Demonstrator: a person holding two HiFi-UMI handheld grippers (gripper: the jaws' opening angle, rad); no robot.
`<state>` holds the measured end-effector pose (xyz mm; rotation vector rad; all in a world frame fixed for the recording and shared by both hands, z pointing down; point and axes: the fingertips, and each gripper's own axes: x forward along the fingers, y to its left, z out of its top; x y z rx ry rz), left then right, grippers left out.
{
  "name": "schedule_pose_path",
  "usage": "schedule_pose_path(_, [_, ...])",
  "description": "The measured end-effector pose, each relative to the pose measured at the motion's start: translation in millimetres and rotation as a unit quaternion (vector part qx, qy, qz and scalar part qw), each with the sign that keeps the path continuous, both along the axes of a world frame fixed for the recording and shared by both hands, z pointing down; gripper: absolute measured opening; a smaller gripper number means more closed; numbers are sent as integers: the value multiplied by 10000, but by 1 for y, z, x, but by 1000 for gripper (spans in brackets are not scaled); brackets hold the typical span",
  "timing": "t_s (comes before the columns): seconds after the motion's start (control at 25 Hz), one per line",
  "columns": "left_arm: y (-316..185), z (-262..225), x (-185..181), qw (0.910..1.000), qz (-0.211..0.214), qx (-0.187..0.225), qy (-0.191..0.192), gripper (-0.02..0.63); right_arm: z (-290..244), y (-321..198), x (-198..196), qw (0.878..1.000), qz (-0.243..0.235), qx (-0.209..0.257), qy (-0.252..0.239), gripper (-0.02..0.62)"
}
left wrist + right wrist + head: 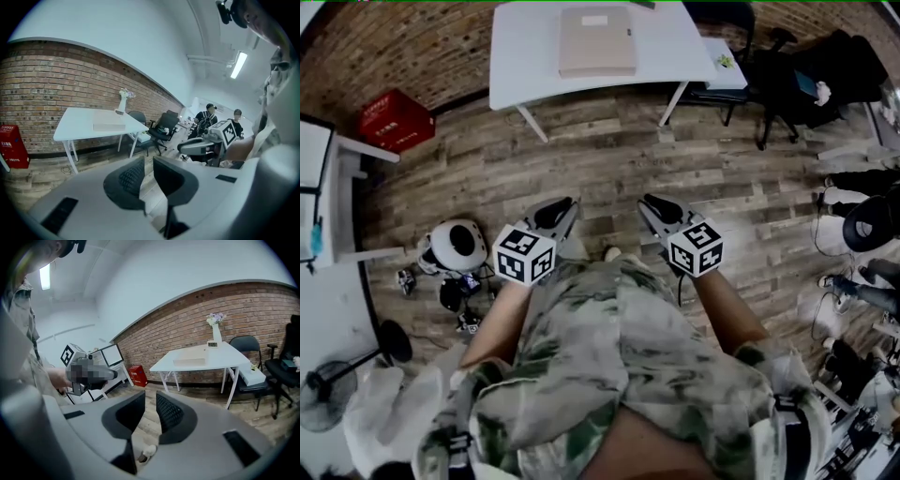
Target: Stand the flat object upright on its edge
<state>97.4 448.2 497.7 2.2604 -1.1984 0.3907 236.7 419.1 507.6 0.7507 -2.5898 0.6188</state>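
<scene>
The flat object, a beige slab point(596, 39), lies flat on the white table point(525, 56) at the far end of the wooden floor. It also shows in the left gripper view as a beige slab point(108, 126) and in the right gripper view as a beige slab point(189, 362), well beyond the jaws. My left gripper point(569, 202) and right gripper point(649, 200) are held close to my body, side by side, far from the table. The left gripper point(149, 176) has a narrow gap between its jaws, and the right gripper point(150, 411) a slightly wider one; both hold nothing.
A red crate point(396, 120) sits by the brick wall at the left. Black office chairs point(769, 66) stand right of the table. A vase of flowers point(214, 331) is on the table's far side. A white round device point(457, 246) and a fan point(328, 394) are on the floor at the left. People point(208, 117) stand at the right.
</scene>
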Motion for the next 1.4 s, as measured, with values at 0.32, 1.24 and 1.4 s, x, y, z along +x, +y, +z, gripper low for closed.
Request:
schedule_pose_path(0.32, [-79, 10, -20, 9999, 79, -27, 124, 103, 12, -75, -7, 9995, 280, -67, 105, 98])
schedule_pose_path(1.24, [-375, 23, -172, 9946, 903, -307, 417, 117, 20, -355, -110, 9858, 1514, -499, 536, 124])
schedule_pose_path(1.4, [-404, 38, -181, 9937, 806, -517, 580, 123, 28, -388, -107, 9823, 1655, -706, 530, 129])
